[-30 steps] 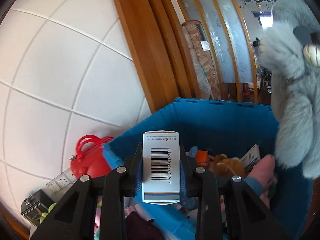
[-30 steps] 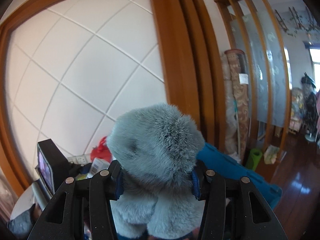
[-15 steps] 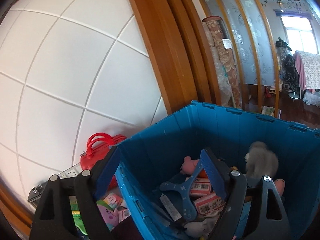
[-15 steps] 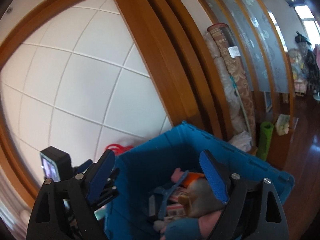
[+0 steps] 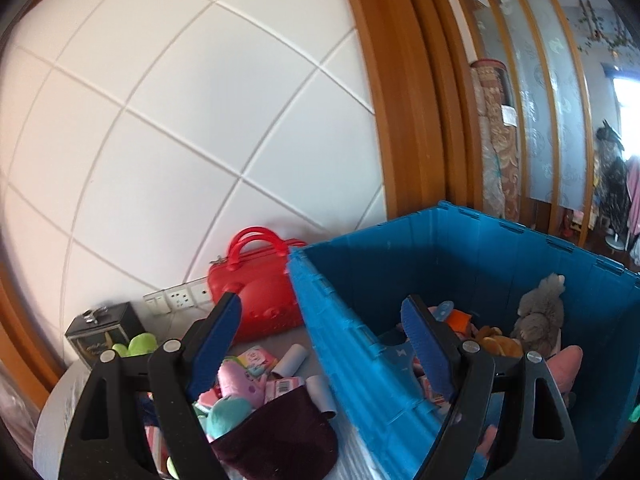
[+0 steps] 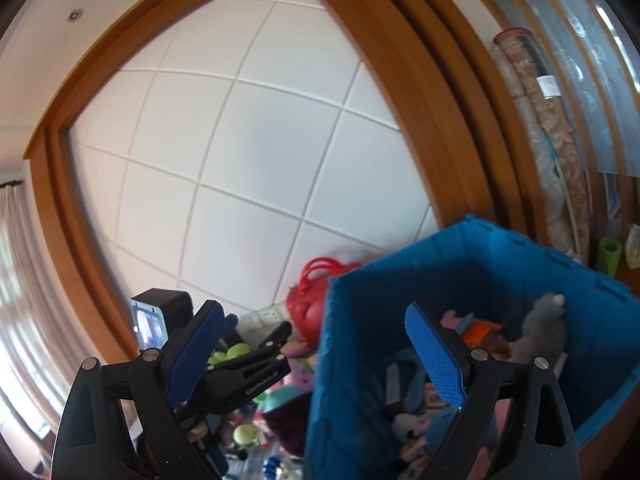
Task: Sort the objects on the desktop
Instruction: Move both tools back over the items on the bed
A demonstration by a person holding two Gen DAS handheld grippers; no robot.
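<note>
The blue bin (image 5: pixel 460 256) stands on the right, holding several toys and small boxes. A grey plush toy (image 5: pixel 540 316) leans against its far right wall, also visible in the right wrist view (image 6: pixel 540 328). My left gripper (image 5: pixel 320 320) is open and empty, straddling the bin's near left wall in the picture. My right gripper (image 6: pixel 316 320) is just above the same wall, its jaws opening with nothing gripped. A heap of loose toys (image 5: pixel 240 384) lies on the grey table left of the bin.
A red handbag (image 5: pixel 256 292) stands against the white tiled wall beside the bin. A black box (image 5: pixel 104 332) and a green plush (image 5: pixel 136 344) sit at the far left. A dark maroon pouch (image 5: pixel 276 436) lies near the bin's corner. Wall sockets (image 5: pixel 176 300) are behind.
The left gripper let go of the white barcoded box and the right one let go of the grey plush, which now lies in the bin. Both views swung left toward the table.
</note>
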